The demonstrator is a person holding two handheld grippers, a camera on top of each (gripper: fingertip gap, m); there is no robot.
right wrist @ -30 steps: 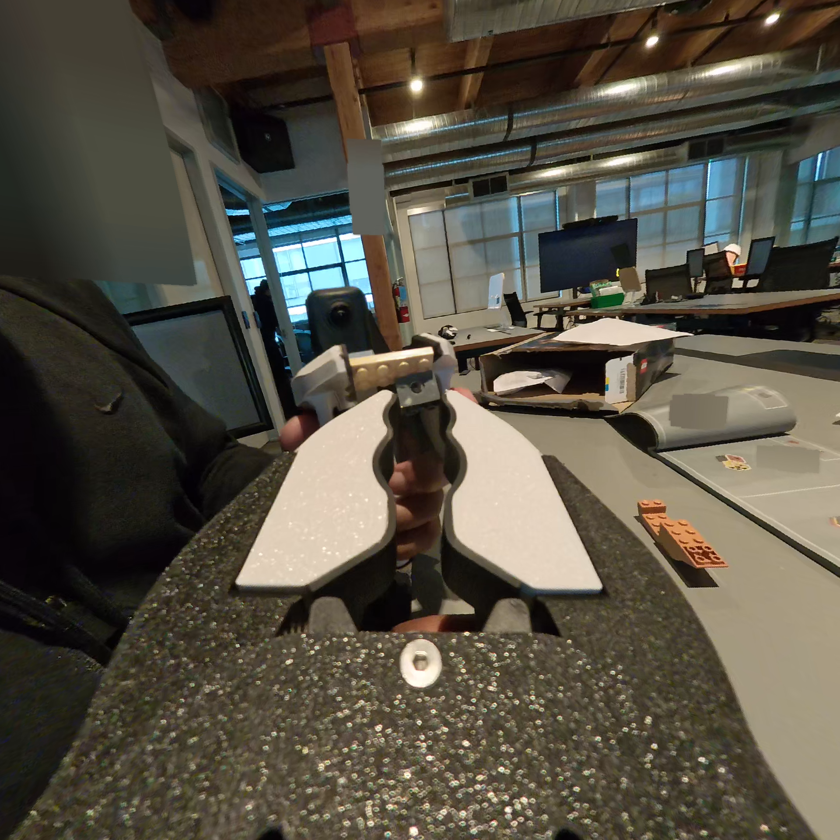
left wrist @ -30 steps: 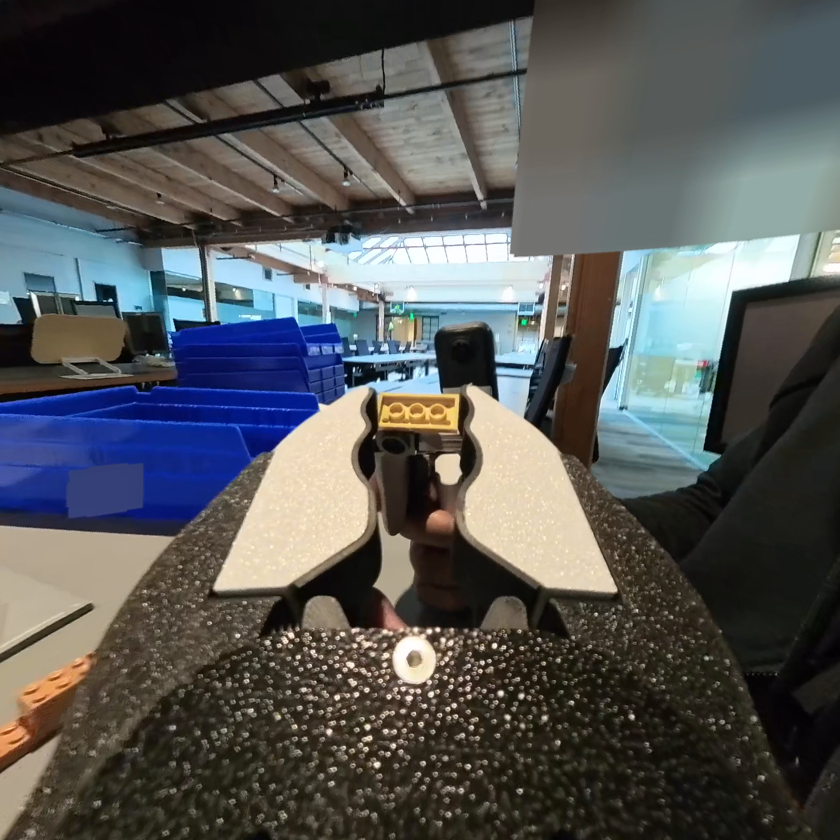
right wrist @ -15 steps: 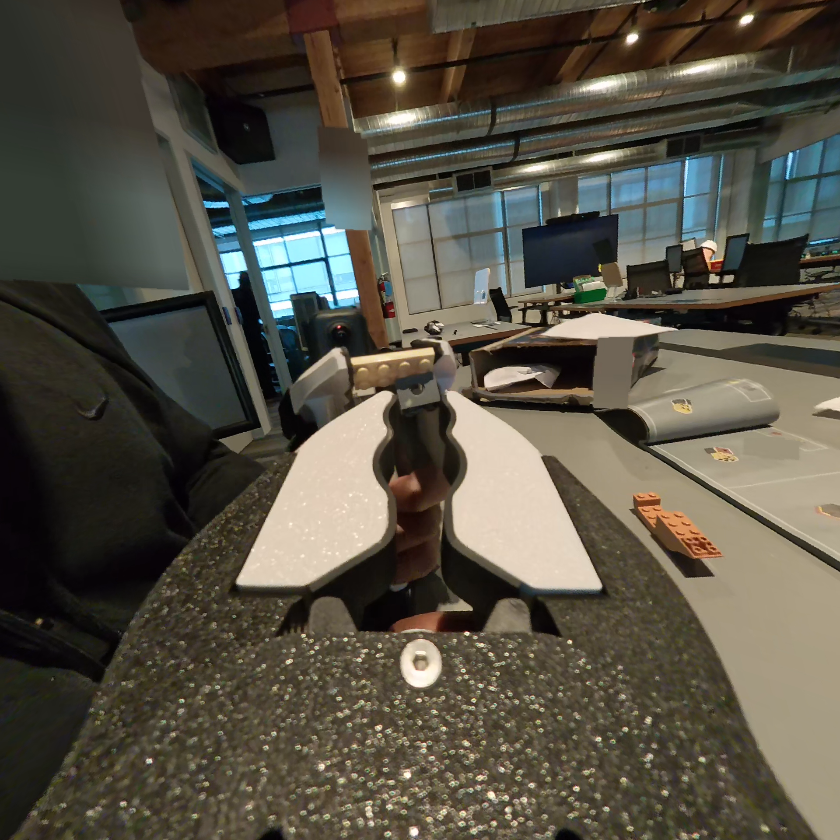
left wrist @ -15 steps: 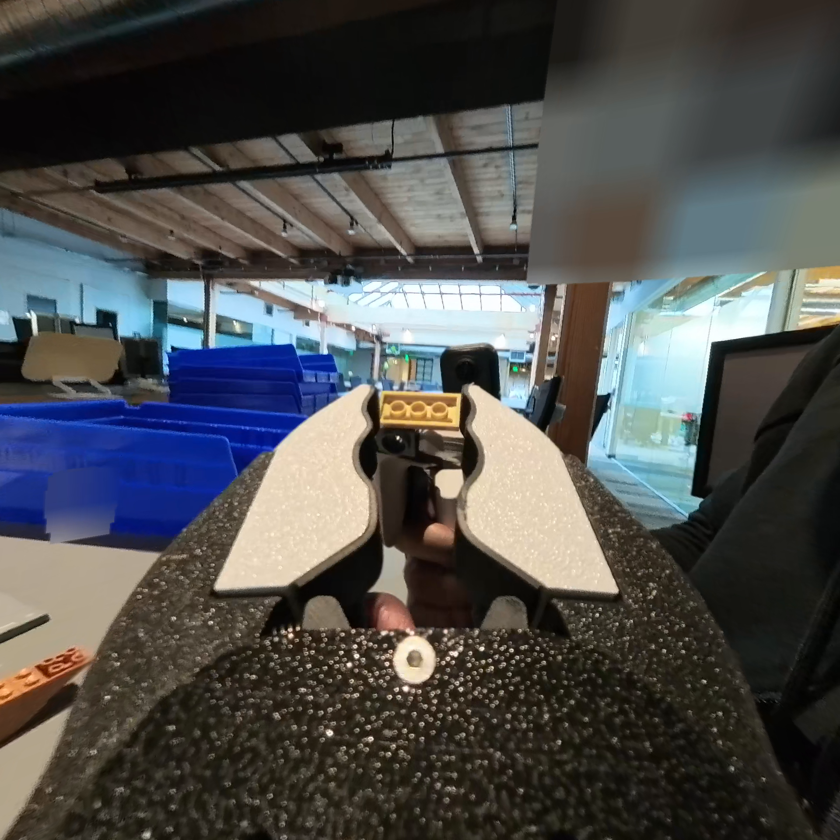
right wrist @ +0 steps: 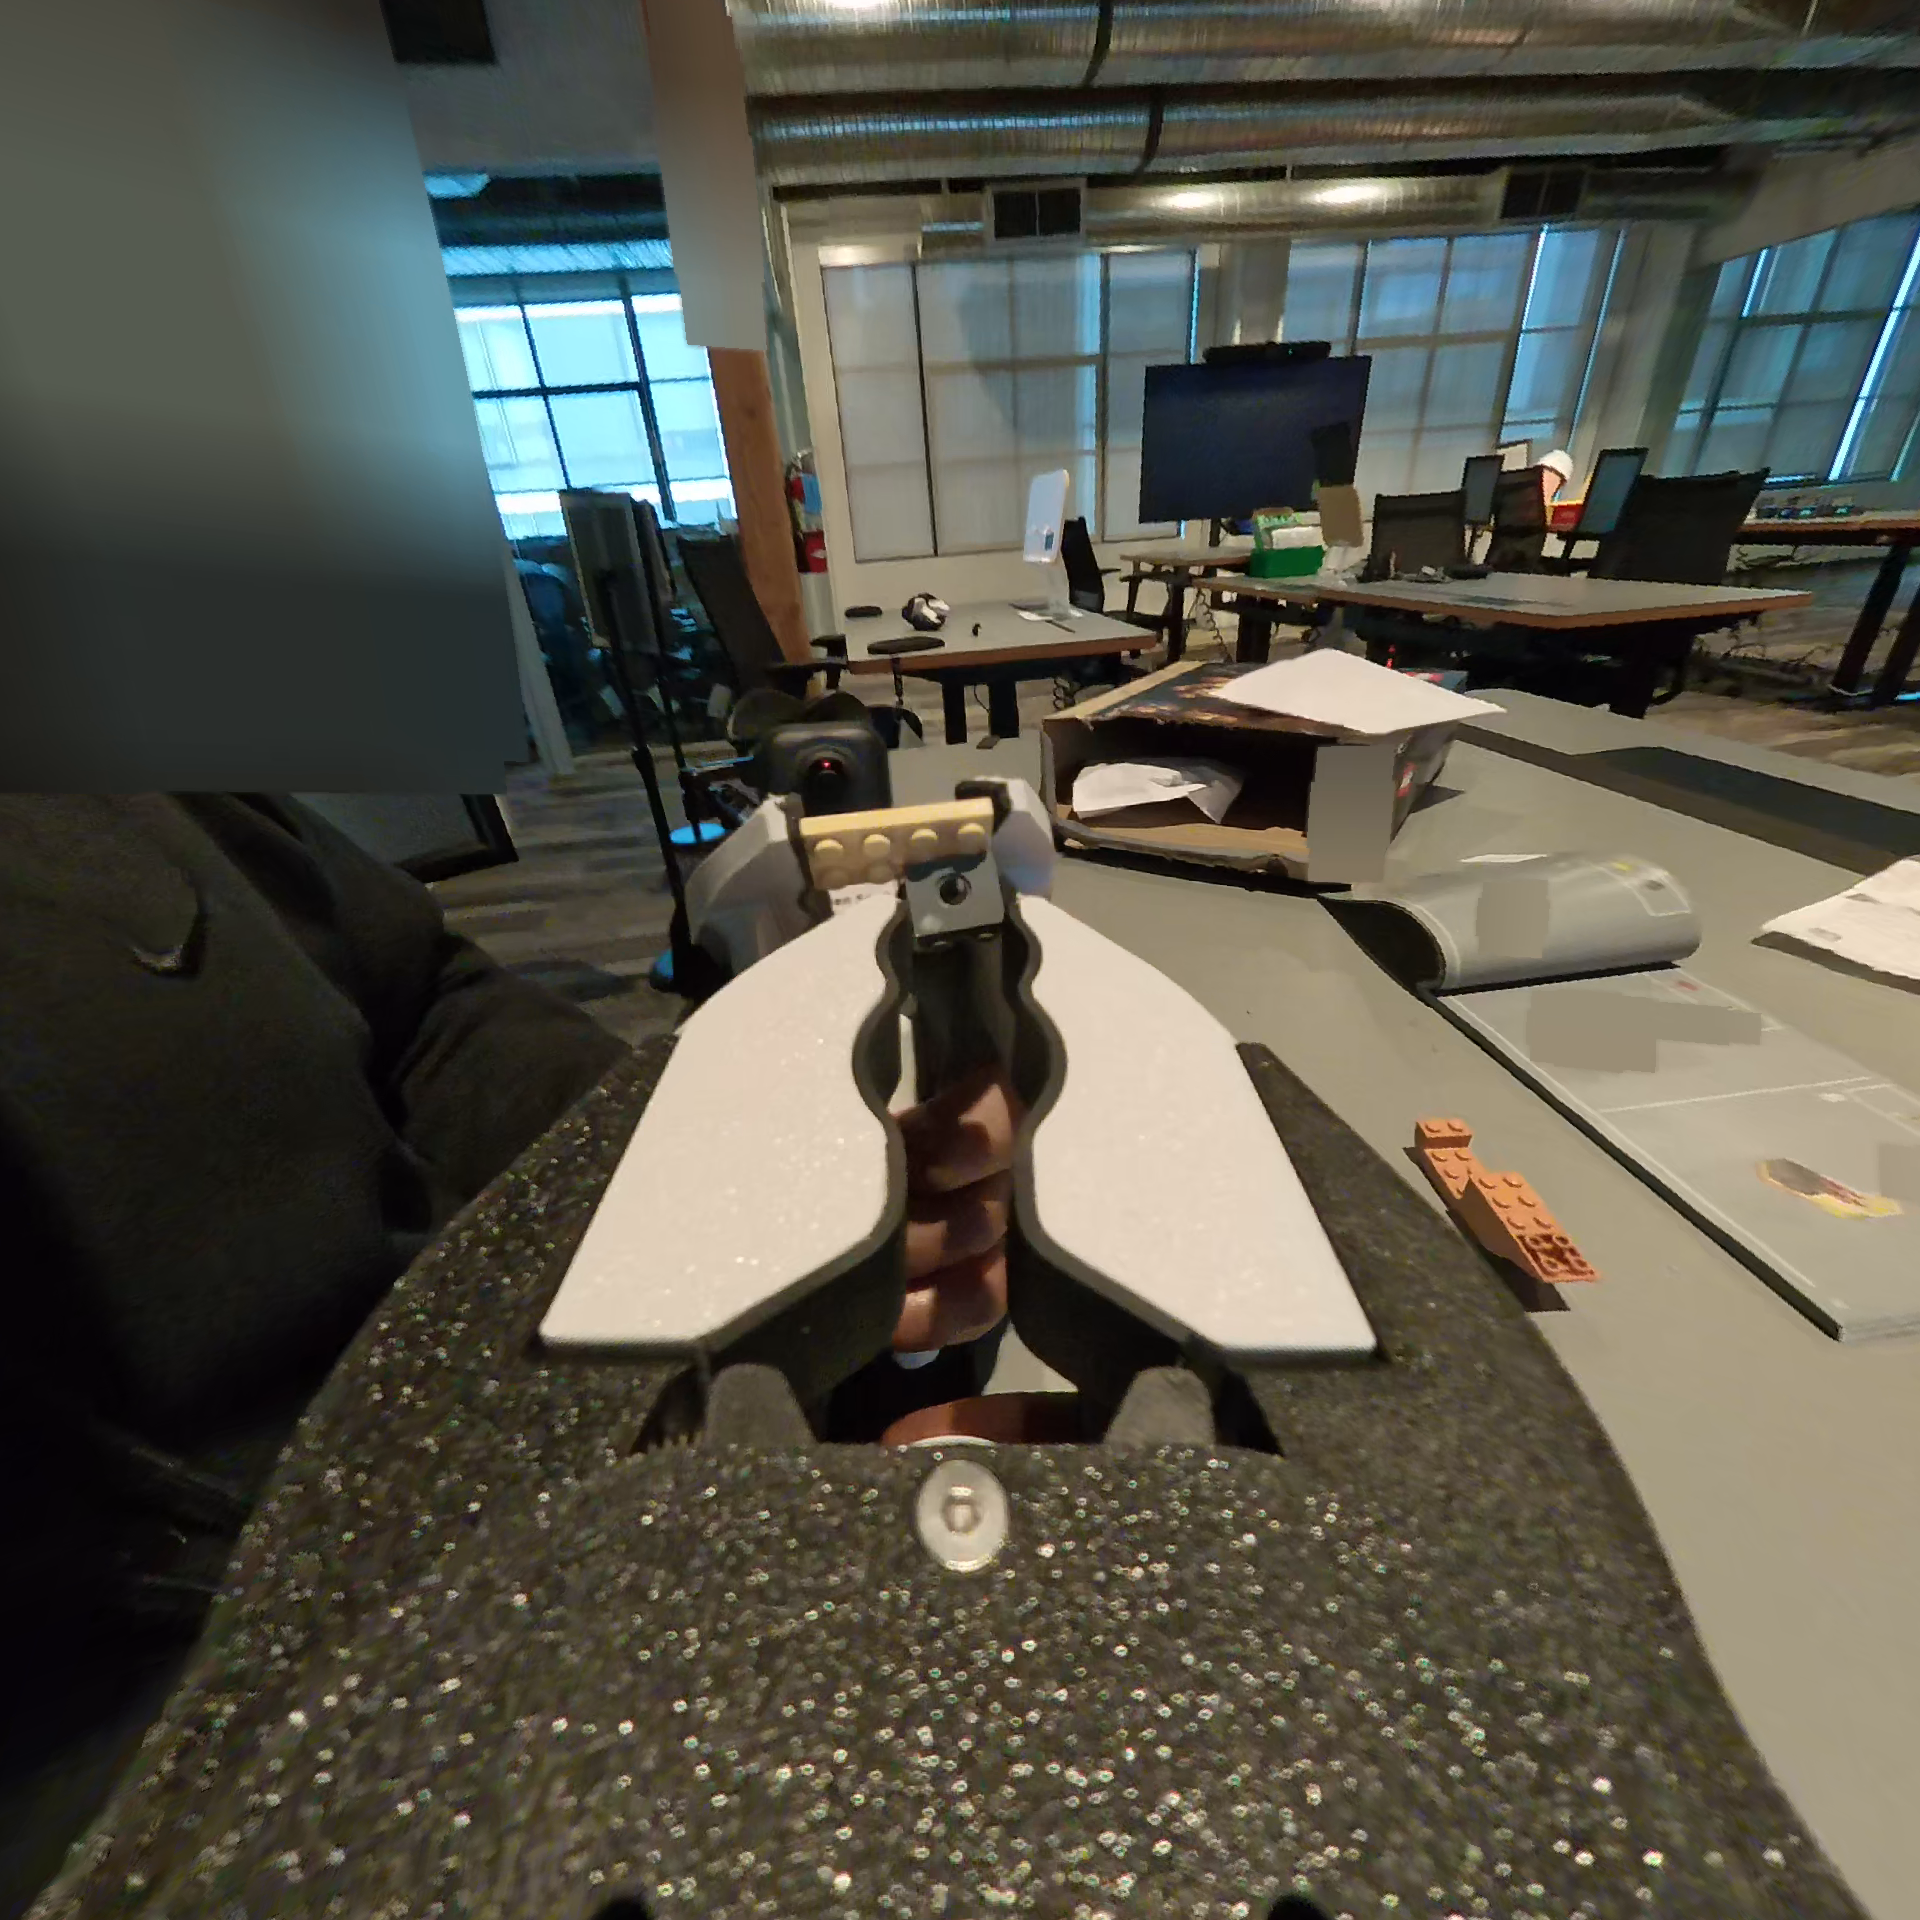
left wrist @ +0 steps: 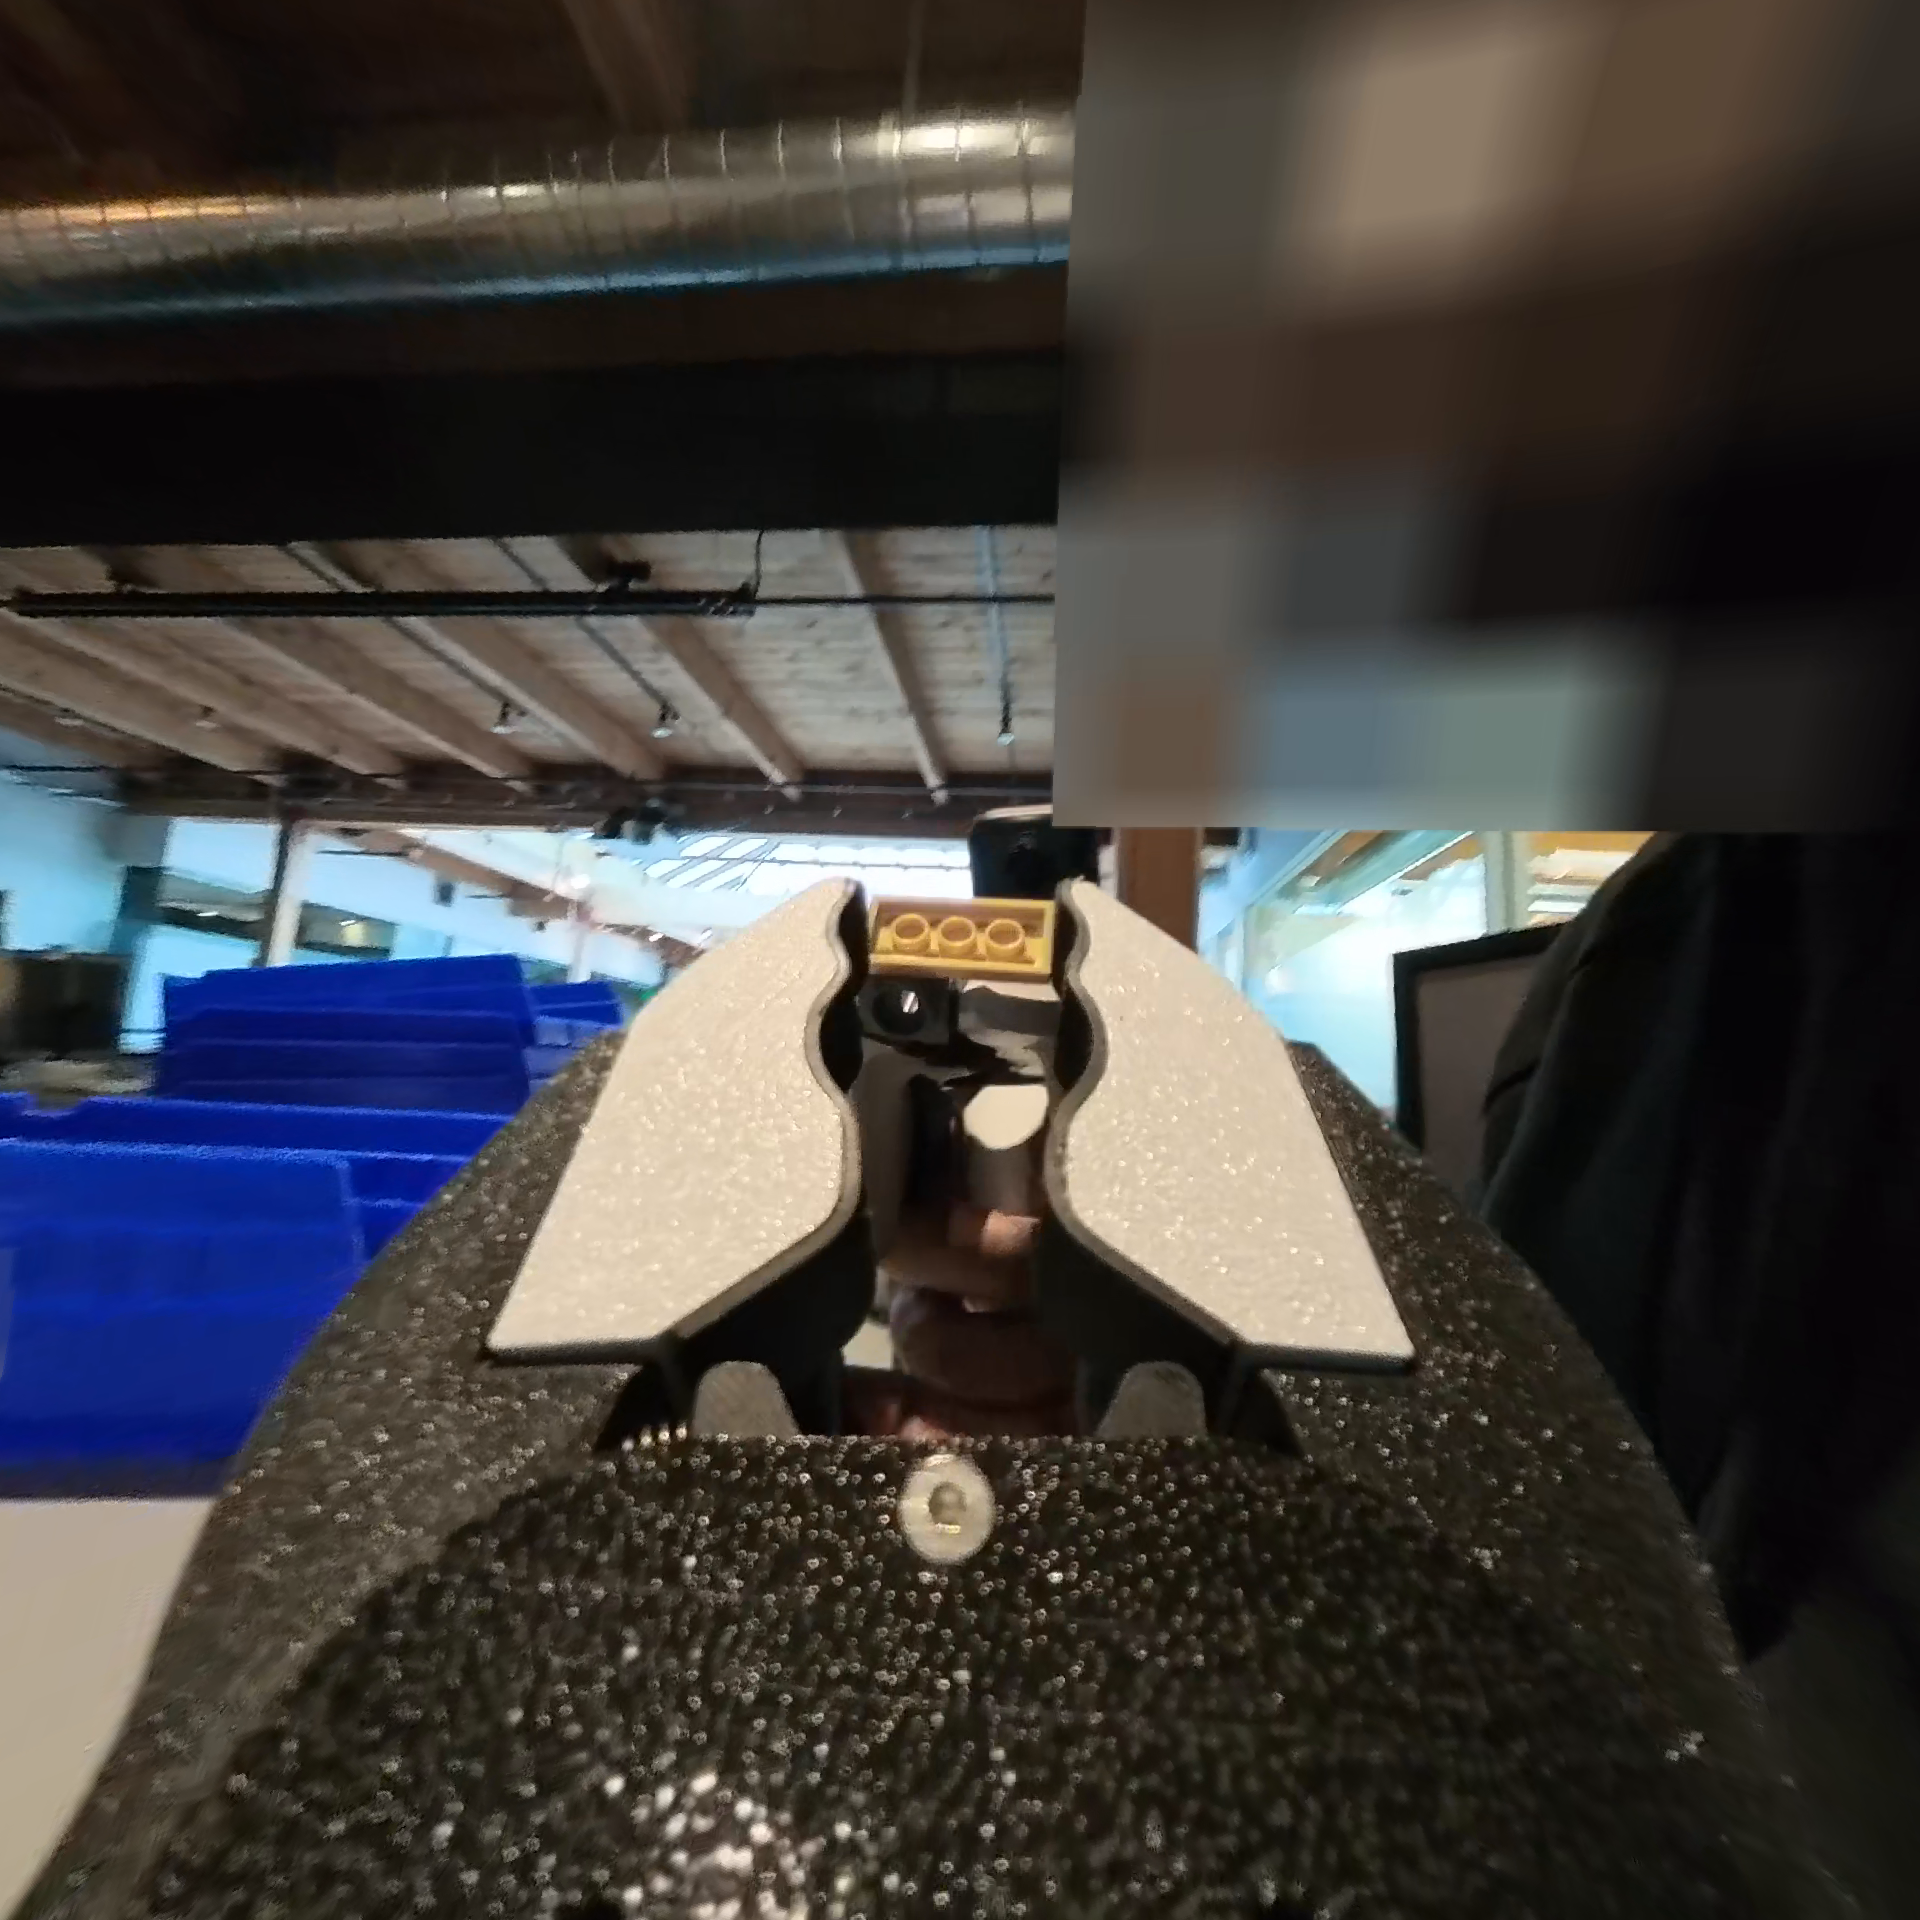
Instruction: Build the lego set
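Left claw [left wrist: 961,940] clamps tan plate [left wrist: 961,937] | right claw [right wrist: 954,902] pinches grey brick [right wrist: 954,896] | orange wedge [right wrist: 1501,1200] nearby

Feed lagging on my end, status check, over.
Left gripper shut on tan brick. Right gripper shut on grey piece under it. Pieces mated midair, nothing in the way.

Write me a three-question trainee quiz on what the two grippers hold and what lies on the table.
1. True or false: the left gripper is shut on the tan plate.
2. What does the right gripper pinch? A) grey piece B) orange piece C) booklet
3. Fill in: the orange piece lies on the ____.

Key: 1 true. 2 A, the grey piece under the tan plate. 3 table, beside the open booklet.
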